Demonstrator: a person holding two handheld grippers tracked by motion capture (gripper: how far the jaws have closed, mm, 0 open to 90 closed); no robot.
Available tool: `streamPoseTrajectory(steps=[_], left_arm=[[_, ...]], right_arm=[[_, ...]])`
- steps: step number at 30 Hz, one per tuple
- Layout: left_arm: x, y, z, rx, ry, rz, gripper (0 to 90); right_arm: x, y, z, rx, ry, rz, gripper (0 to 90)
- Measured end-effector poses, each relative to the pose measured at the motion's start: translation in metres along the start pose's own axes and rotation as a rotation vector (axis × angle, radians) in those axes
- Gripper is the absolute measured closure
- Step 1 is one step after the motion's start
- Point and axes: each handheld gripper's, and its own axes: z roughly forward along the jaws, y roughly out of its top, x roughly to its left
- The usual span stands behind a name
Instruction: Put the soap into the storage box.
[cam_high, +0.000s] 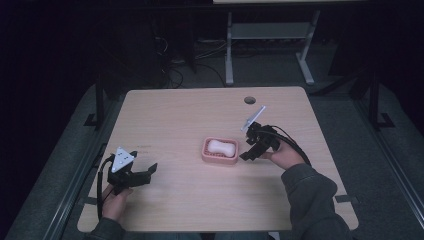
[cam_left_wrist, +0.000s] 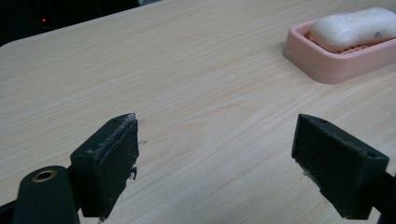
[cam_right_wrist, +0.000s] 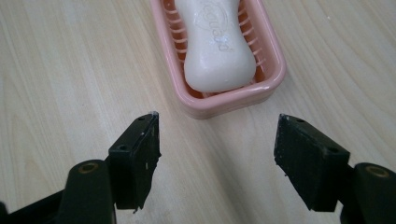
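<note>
Counts: 2 grippers, 1 soap dish, 1 soap bar, 1 table.

Far left in the high view, the left gripper (cam_high: 145, 172) sits near the table's (cam_high: 190, 112) front-left corner, held by the person's left hand (cam_high: 116, 204), grey three-cornered plate on top, cable looping off its left side. Jaws spread wide w/ nothing btwn them; the left gripper view (cam_left_wrist: 215, 149) confirms it: bare wood grain in the gap, pads worn at the edges. It is well apart from the dish.

Center of the table: one pink soap dish (cam_high: 219, 158), ribbed inside, w/ one white soap bar (cam_high: 222, 147) lying in it. In the left gripper view the dish (cam_left_wrist: 327, 70) is cut off at the right edge, bar (cam_left_wrist: 355, 25) partly cropped too. In the right gripper view the dish's (cam_right_wrist: 273, 60) far end is cut off at the top; embossed lettering on the bar (cam_right_wrist: 217, 46) is too soft to read.

Right: the right gripper (cam_high: 246, 156) held by the right hand (cam_high: 284, 157), sleeve entering from the bottom, tips just beside the dish's right end, apparently not touching. Jaws spread apart, empty (cam_right_wrist: 217, 154), near end of the dish lying just ahead of the gap.

Room behind the table is dark, hard to make out.
</note>
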Motion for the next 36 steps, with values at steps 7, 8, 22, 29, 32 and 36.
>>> streamPoseTrajectory(steps=[7, 8, 22, 29, 32, 36], left_arm=[[0.000, 0.000, 0.000, -0.001, -0.001, 0.000, 14.1], [0.000, 0.000, 0.000, -0.001, -0.002, 0.000, 14.1], [-0.001, 0.000, 0.000, 0.002, -0.001, 0.002, 14.1], [-0.002, 0.000, 0.001, 0.000, -0.006, 0.006, 14.1], [-0.003, 0.000, 0.001, -0.002, -0.005, 0.005, 14.1], [-0.001, 0.000, 0.000, -0.009, -0.005, 0.002, 14.1]], right_arm=[[0.003, -0.009, -0.001, -0.012, 0.000, 0.010, 30.4], [0.003, -0.011, -0.002, -0.016, 0.002, 0.014, 30.4], [0.004, -0.031, -0.008, -0.026, -0.005, 0.044, 28.9], [0.007, -0.041, -0.011, -0.044, -0.011, 0.047, 29.1], [0.007, -0.048, -0.011, -0.047, -0.008, 0.061, 28.8], [0.008, -0.055, -0.013, -0.055, -0.015, 0.062, 29.0]])
